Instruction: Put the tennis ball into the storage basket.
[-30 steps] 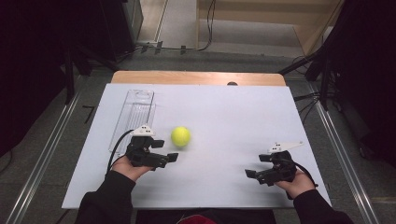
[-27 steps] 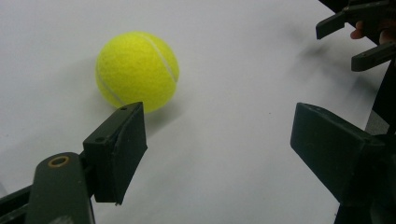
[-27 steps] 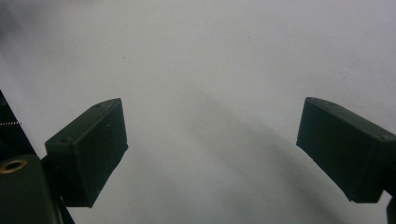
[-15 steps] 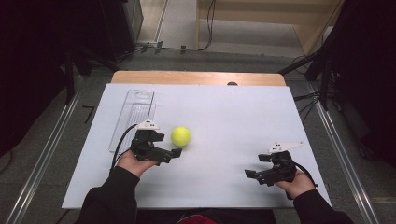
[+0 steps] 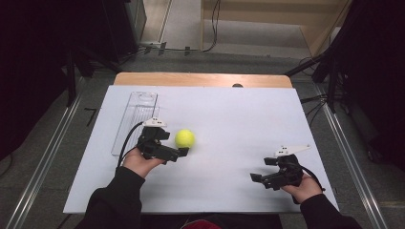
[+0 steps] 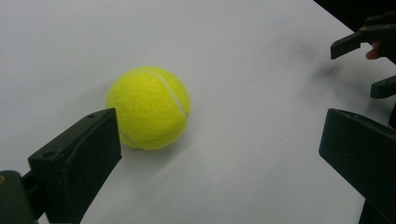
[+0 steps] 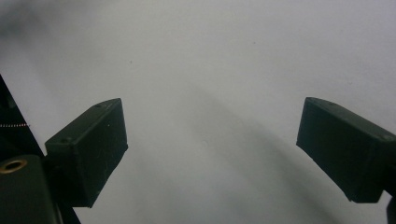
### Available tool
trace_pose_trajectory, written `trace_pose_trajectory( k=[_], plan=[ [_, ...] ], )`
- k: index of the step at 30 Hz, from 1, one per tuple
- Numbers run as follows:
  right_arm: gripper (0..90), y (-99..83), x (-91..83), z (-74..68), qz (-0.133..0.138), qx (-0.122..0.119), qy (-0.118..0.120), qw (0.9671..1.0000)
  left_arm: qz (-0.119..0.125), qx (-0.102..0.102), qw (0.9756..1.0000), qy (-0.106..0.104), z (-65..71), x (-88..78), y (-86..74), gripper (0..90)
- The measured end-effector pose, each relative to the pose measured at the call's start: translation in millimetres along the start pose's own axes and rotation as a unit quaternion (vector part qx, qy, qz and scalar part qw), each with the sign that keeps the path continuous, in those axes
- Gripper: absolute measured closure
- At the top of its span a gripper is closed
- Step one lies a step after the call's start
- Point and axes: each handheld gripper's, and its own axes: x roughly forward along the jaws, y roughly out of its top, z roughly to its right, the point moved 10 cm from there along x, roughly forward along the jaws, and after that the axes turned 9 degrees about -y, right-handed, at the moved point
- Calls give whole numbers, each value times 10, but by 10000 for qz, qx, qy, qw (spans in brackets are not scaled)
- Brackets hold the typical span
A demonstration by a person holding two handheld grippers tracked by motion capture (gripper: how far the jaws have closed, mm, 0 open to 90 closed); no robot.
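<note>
Round yellow felt tennis ball (image 5: 185,138), no long axis, left of desk (image 5: 229,114) centre; left hand-held gripper (image 5: 184,151) jaws just opened wide, ball just ahead, untouched; right hand-held gripper (image 5: 254,178) open, empty.

No readable txt, labels, brands or nos. anywhere; tennis ball (image 6: 148,108) shows just its seam, no logo.
</note>
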Motion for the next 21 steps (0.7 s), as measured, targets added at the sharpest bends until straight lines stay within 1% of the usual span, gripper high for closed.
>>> trace_pose_trajectory(
  k=[4, 10, 11, 16, 18, 21],
  plan=[
    [68, -3, 1, -12, -16, -22, 21, 10000, -7, -33, 10000, 21, -28, 10, 38, 0],
    [68, -1, -1, -9, -4, -5, 23, 10000, -54, -14, 10000, 76, -67, 31, 92, 0],
    [68, -3, -1, -11, -12, -8, 27, 10000, -31, -16, 10000, 91, -77, 40, 110, 0],
    [68, -5, -2, -10, -17, -6, 21, 10000, -84, -11, 9999, 108, -106, 67, 160, 0],
    [68, -5, -3, -7, -13, -18, 16, 10000, -62, -38, 9999, 85, -115, 79, 186, 0],
    [68, -7, -2, -10, -19, -29, 26, 10000, -80, -49, 9999, 117, -142, 100, 211, 0]
  ],
)
